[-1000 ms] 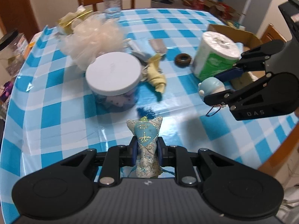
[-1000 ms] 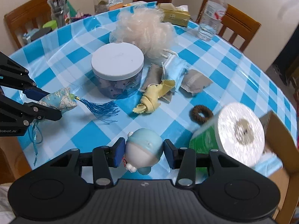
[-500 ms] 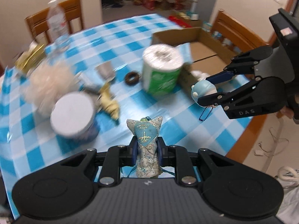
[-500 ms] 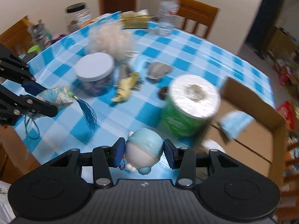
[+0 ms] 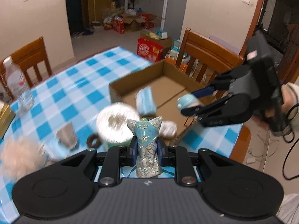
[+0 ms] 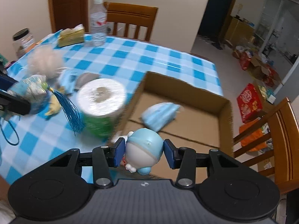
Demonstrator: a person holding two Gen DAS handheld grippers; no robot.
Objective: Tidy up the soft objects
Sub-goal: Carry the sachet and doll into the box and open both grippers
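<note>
Puff: we see a cream mesh puff at the left of the checked table, blurred.
Left gripper: our left gripper is clamped on a brocade sachet, which stands upright between the 2 blue pads, above the table's near edge.
Tassel: in the right wrist view the sachet's blue tassel hangs down beside the paper roll.
Roll: 1 paper roll in green wrap stands on the table, just left of the box wall.
Box: the open cardboard box sits at the table's right end; 1 blue face mask lies on its floor.
Right gripper: our right gripper pinches a round blue-and-white toy figure by its sides, held over the box's near corner.
Chair: 1 wooden chair stands behind the box.
</note>
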